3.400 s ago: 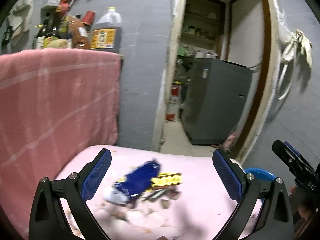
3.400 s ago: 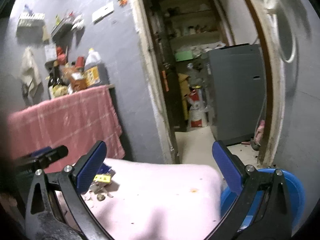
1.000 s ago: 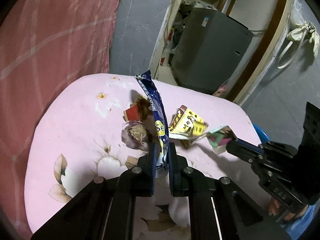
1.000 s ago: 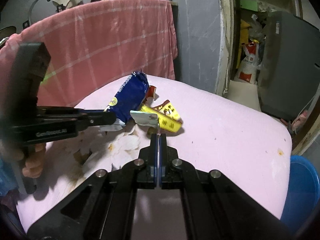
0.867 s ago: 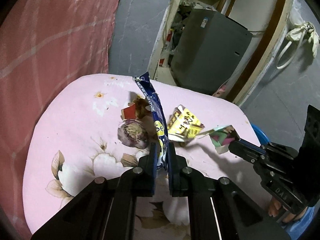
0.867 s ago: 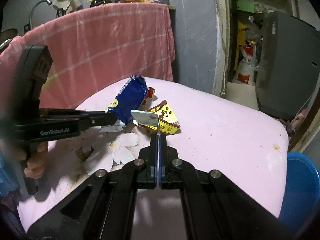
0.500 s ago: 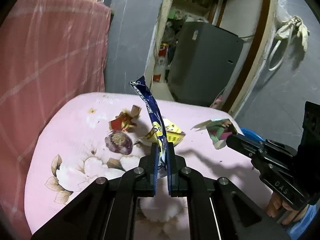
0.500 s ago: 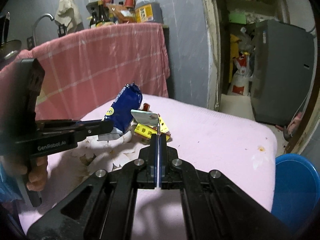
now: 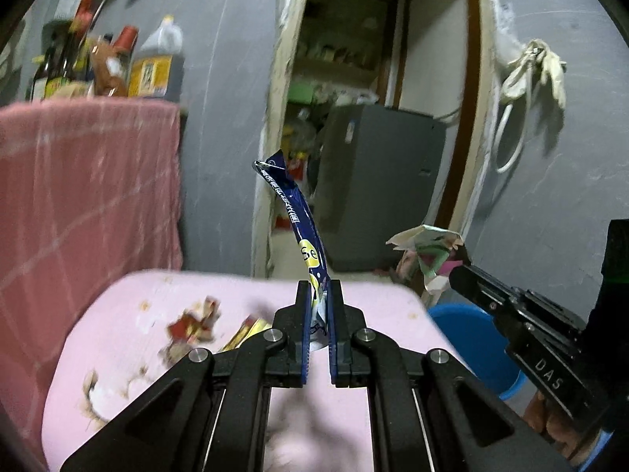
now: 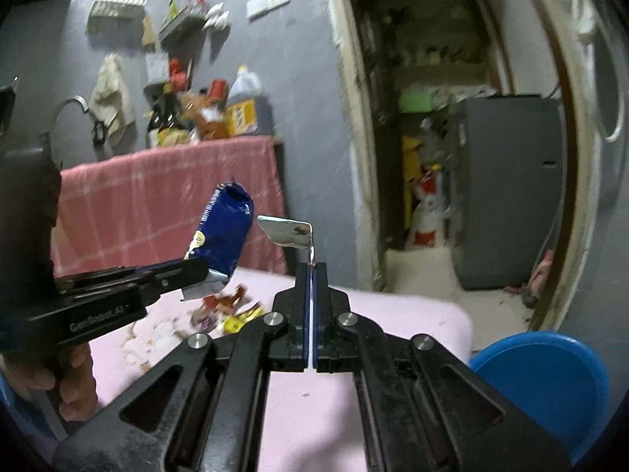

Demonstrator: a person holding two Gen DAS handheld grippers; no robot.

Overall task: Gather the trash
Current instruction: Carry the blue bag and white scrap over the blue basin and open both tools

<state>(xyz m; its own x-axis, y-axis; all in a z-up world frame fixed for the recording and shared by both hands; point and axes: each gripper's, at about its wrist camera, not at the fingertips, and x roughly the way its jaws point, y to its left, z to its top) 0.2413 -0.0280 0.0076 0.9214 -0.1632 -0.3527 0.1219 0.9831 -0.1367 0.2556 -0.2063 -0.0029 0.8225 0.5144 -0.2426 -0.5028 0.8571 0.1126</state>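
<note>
Now that we have lifted both pieces off the pink table [image 9: 118, 314], our left tongs [image 9: 318, 295] clamp the blue wrapper [image 9: 298, 220] and our right tongs [image 10: 311, 271] pinch the paper scrap [image 10: 285, 232], ready for the blue bin [image 10: 546, 377] beside it.

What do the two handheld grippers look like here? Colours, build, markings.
Both are matte black linkage-style two-finger units with silver pivot screws and blue ribbed pads on the fingers. The left gripper carries white "GenRobot.AI" lettering on its side, readable in the right wrist view. The right gripper shows "DAS" lettering in the left wrist view. No cables visible. A blue sleeve edge shows by the left hand.
</note>
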